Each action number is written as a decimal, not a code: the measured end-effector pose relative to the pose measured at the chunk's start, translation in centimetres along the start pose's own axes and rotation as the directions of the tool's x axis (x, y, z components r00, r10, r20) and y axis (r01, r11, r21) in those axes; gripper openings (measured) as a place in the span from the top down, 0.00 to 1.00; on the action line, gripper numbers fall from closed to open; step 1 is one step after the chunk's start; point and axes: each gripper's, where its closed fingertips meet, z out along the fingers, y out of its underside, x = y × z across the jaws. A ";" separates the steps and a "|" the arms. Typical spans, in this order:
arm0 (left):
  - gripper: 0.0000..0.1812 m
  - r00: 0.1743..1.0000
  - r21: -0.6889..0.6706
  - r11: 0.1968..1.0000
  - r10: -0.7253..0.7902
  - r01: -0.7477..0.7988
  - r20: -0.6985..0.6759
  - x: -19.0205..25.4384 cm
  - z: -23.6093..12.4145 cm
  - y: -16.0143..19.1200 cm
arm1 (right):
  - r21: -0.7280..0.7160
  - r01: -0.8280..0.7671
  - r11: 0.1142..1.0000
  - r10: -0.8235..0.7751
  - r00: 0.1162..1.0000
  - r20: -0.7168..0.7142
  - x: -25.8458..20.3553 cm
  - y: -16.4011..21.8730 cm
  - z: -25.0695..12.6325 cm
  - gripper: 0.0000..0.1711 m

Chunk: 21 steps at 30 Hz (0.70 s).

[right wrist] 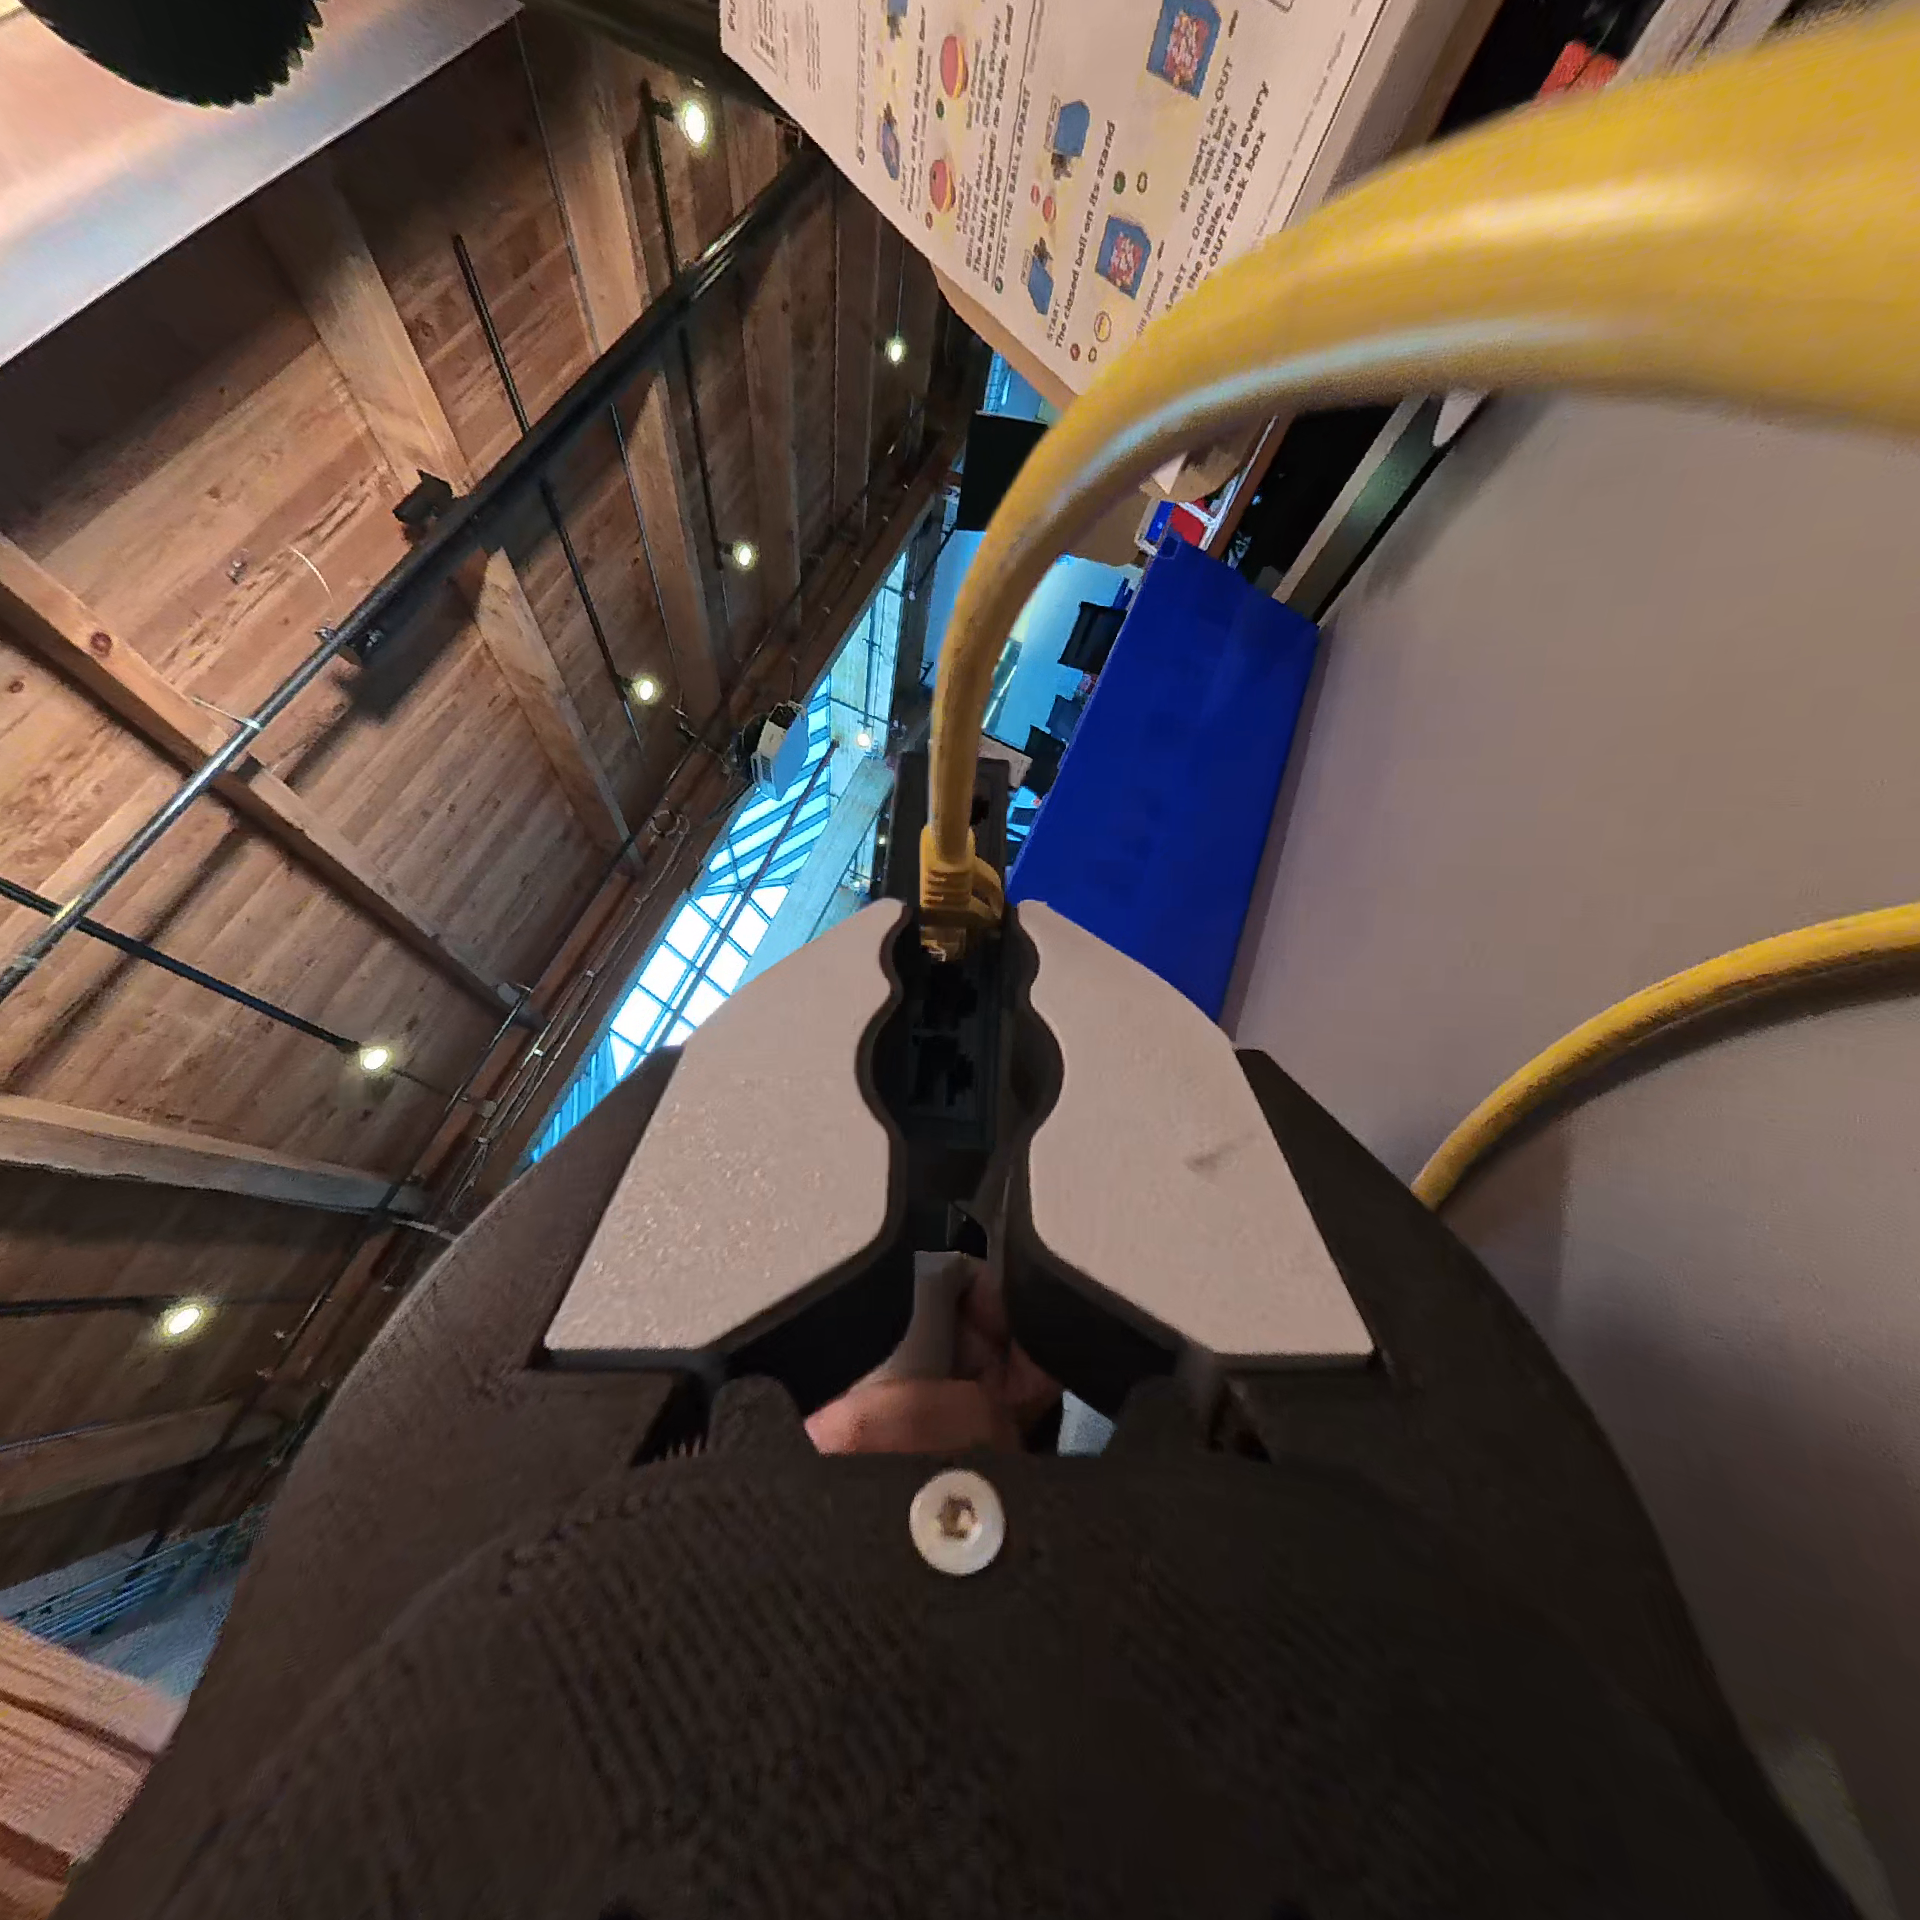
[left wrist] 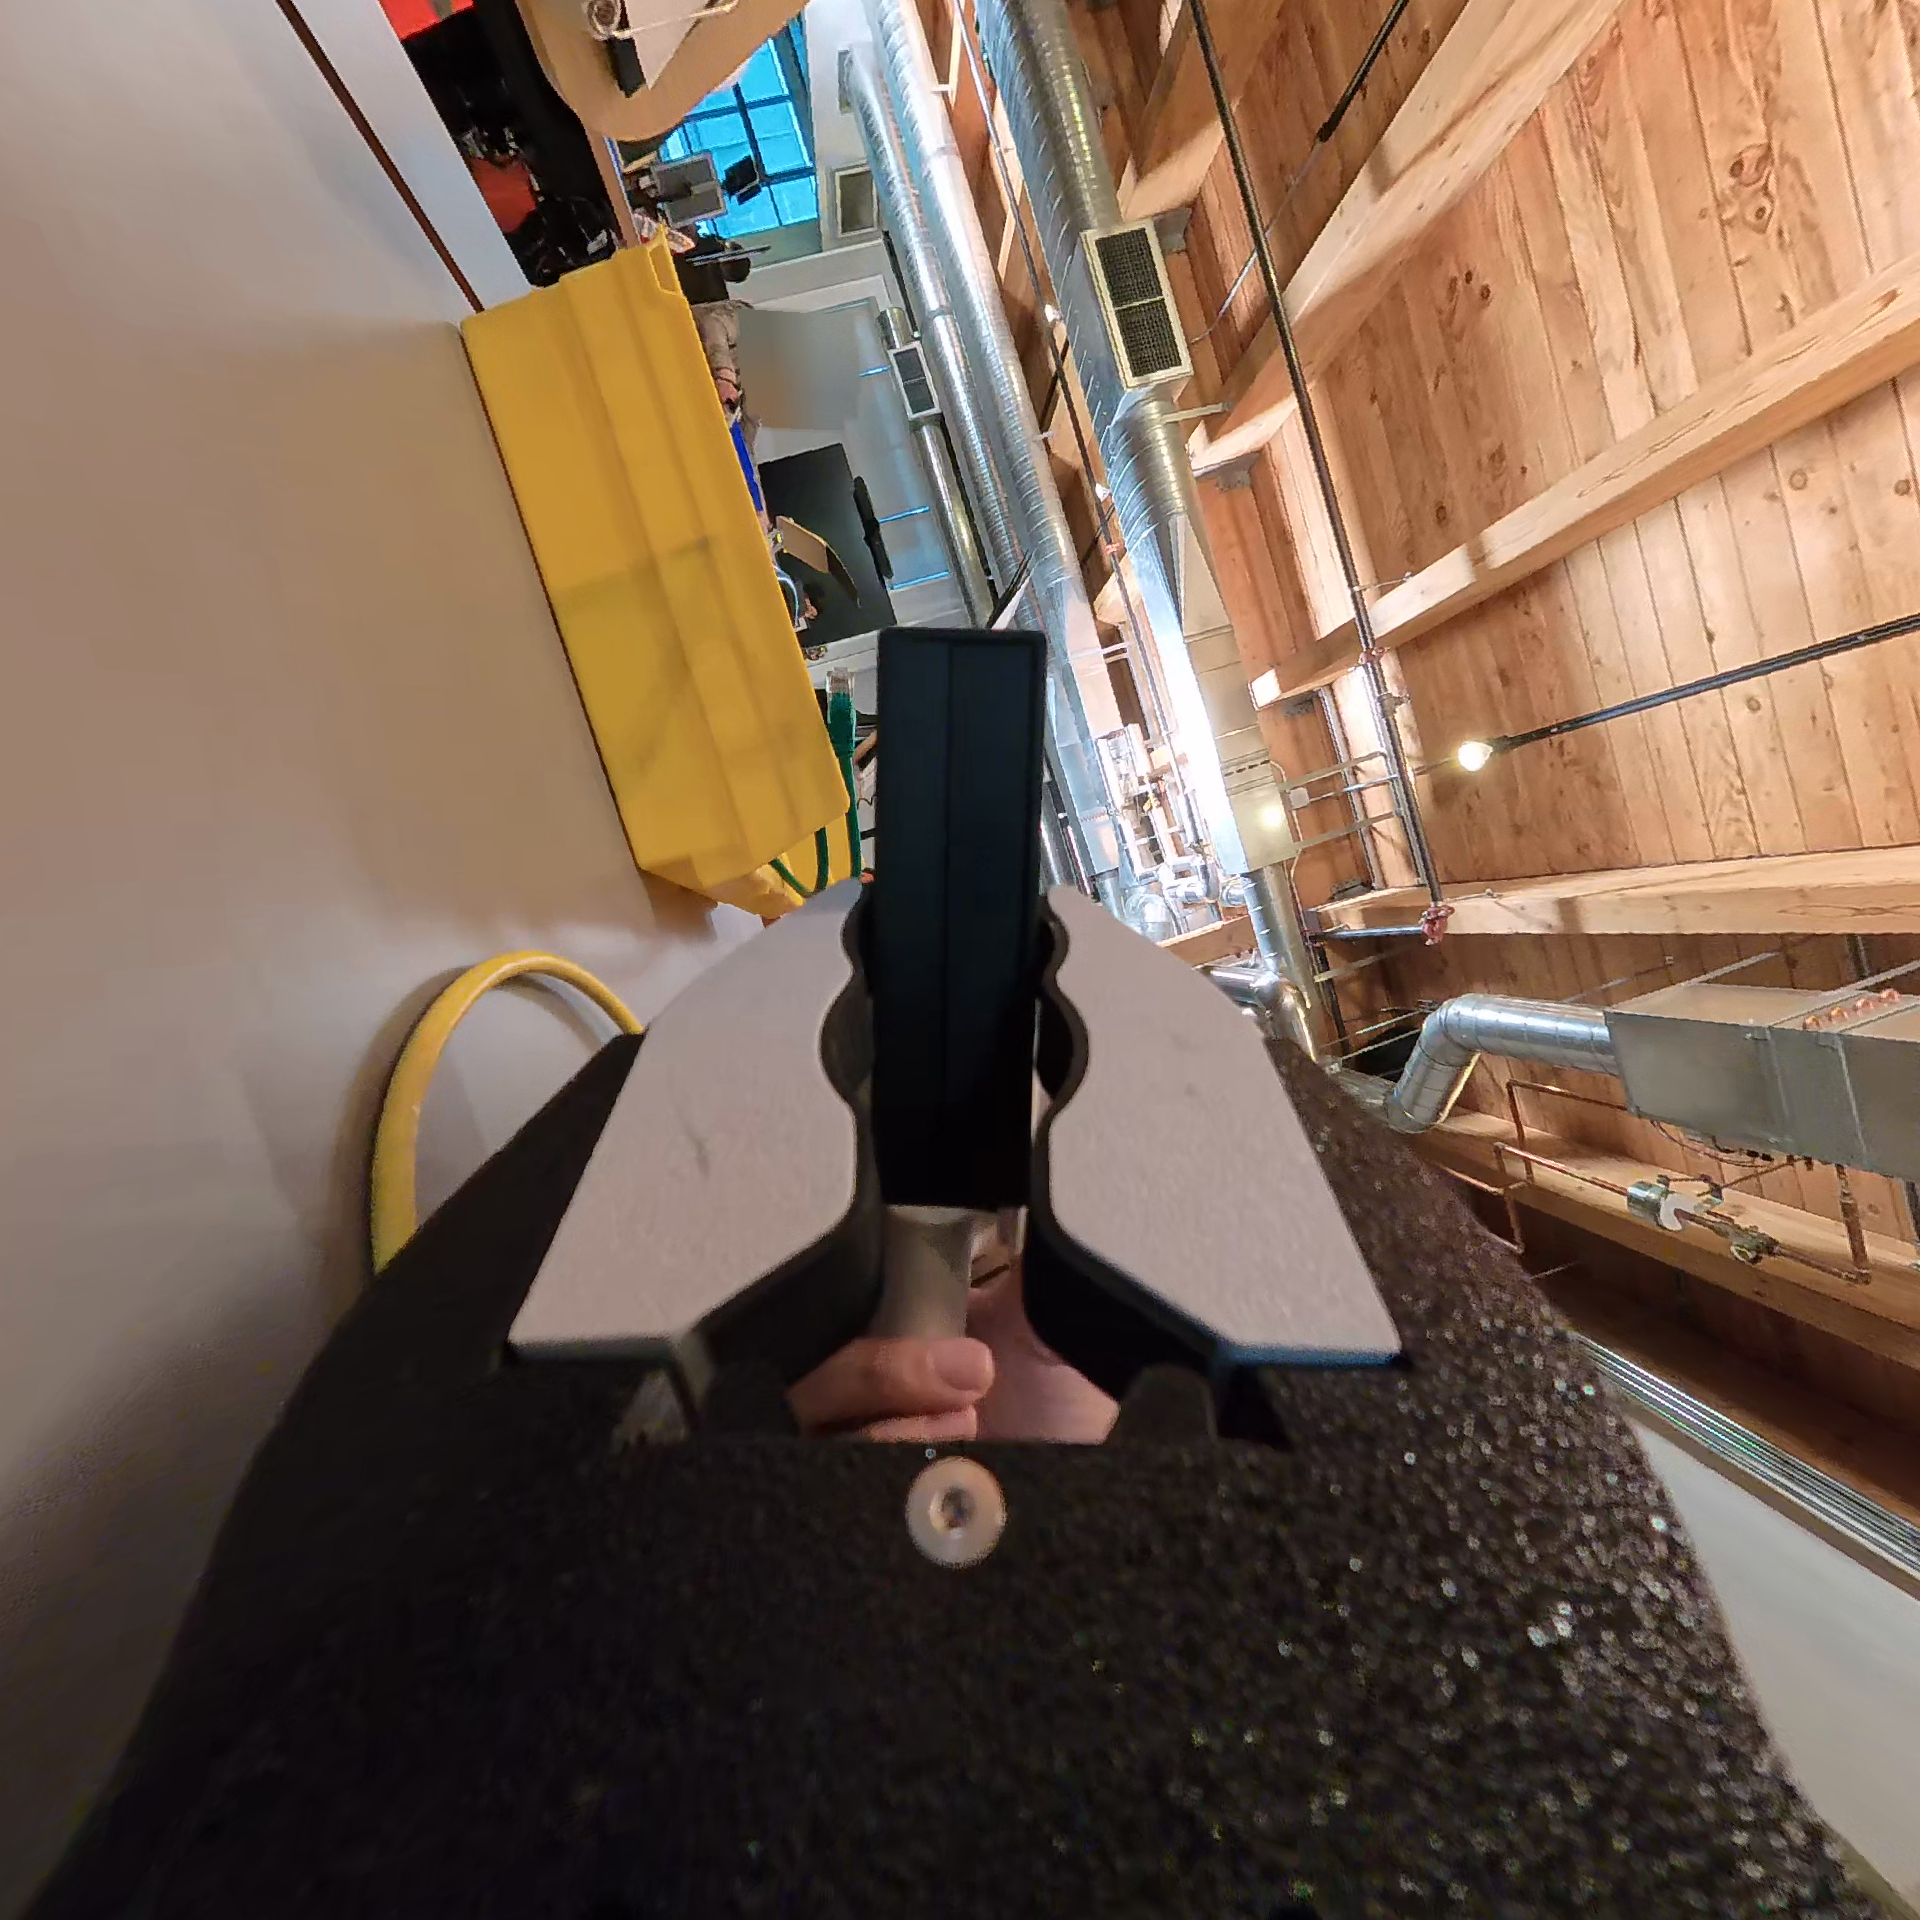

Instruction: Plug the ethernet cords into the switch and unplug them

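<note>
both grippers are clamped on the same black switch [left wrist: 956, 914], one from each side, and it is lifted off the pale worktop [left wrist: 208, 727]. in the left wrist view the switch stands up the centre of the frame, its long axis running straight away from the camera, with the plain back face showing. the left gripper [left wrist: 951, 997] has its grey fingers [left wrist: 748, 1132] closed against the two narrow sides of the switch, so the body fills the gap between them.

in the right wrist view the port face shows. the right gripper [right wrist: 954, 997] has its fingers [right wrist: 1164, 1153] closed on the switch [right wrist: 945, 1081] too, lower down its length. a yellow cord [right wrist: 1039, 499] arches in from the upper right of the frame and its plug [right wrist: 951, 888] sits in a port just beyond the fingertips. two empty ports lie between the fingers.

the plug lies dead ahead of the right fingers, in line with the switch's long axis, so that gripper looks nearer to it; to pull it, i judge, the right gripper would have to let go and take the plug while the left holds the switch steady.

a green cord [left wrist: 840, 748] with a free plug hangs beside a yellow bin [left wrist: 644, 582] in the middle left of the left view. a blue bin [right wrist: 1164, 790] stands on the right side.
</note>
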 end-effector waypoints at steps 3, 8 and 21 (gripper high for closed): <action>0.85 1.000 0.003 1.000 0.014 -0.014 0.013 -0.1 0.0 0.1 | -0.001 -0.006 1.000 0.006 1.000 0.012 0.1 0.0 0.0 0.92; 0.85 0.999 0.000 0.999 0.033 -0.033 0.028 -0.4 0.1 0.3 | 0.012 -0.044 0.999 0.044 0.999 0.014 0.5 0.0 -0.2 0.92; 0.85 1.000 -0.021 1.000 0.014 -0.014 0.006 -0.5 0.5 1.0 | 0.030 -0.007 1.000 0.006 1.000 0.019 0.5 0.0 -0.4 0.92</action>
